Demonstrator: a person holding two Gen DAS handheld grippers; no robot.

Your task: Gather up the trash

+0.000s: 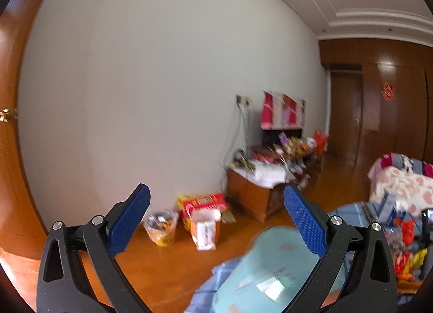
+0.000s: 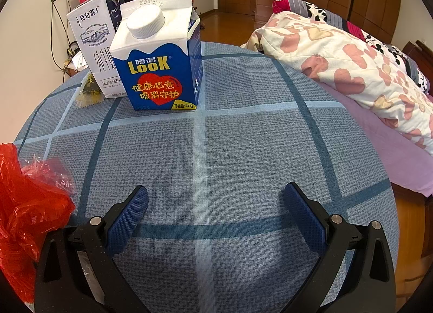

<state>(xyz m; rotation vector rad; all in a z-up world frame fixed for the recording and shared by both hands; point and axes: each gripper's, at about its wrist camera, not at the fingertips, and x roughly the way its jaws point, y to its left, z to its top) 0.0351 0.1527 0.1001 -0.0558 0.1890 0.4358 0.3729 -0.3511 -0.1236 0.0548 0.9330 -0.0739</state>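
The blue-and-white LOOK drink carton with a white screw cap [image 2: 159, 61] stands upright on the blue checked cloth surface [image 2: 243, 150], and everything else is placed from it. The right tongs [image 2: 215, 204] hover well short of it, fingers apart and empty, the carton ahead and slightly left of their gap. Touching its rear left side is a white milk carton with black lettering [image 2: 93, 42]. A crumpled red plastic bag [image 2: 24, 204] lies far nearer the camera, left. The left tongs [image 1: 216, 218] are apart, empty, above a blurred pale teal object [image 1: 270, 267].
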